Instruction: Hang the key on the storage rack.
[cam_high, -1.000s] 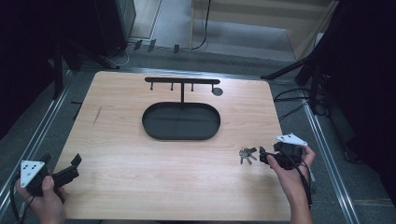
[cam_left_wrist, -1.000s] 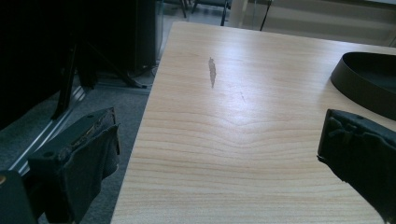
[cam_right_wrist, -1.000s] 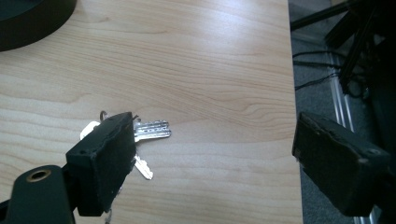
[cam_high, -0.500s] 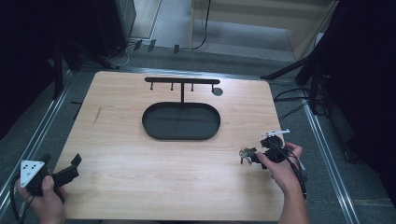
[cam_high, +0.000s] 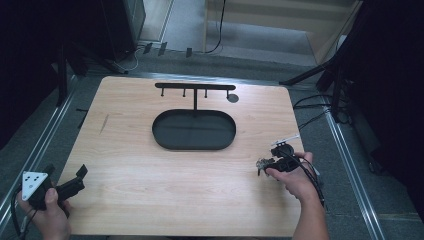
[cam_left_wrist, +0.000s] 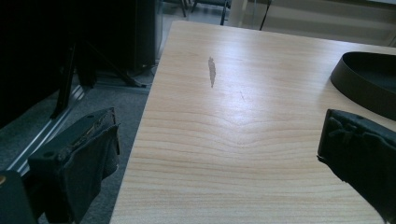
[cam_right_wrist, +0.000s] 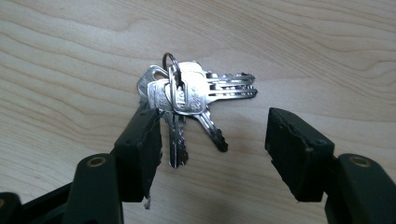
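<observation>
black two-jaw grippers (cam_high: 271, 162), grey plate (cam_high: 31, 183), trailing cables

Between the black jaws of the right gripper (cam_right_wrist: 212, 144) lies a bunch of silver keys (cam_right_wrist: 191, 100) on a dark metal ring. Under them the table (cam_high: 150, 195) is pale wood with wavy brown grain. Ahead of the left gripper (cam_left_wrist: 219, 154), whose jaws are black too, the same light wood carries a short grey smear (cam_left_wrist: 212, 71). That gripper's top plate (cam_high: 33, 182) is pale grey with dark dots. Beyond both tools stand a black oval tray (cam_high: 162, 137) and a black rack (cam_high: 195, 87).
</observation>
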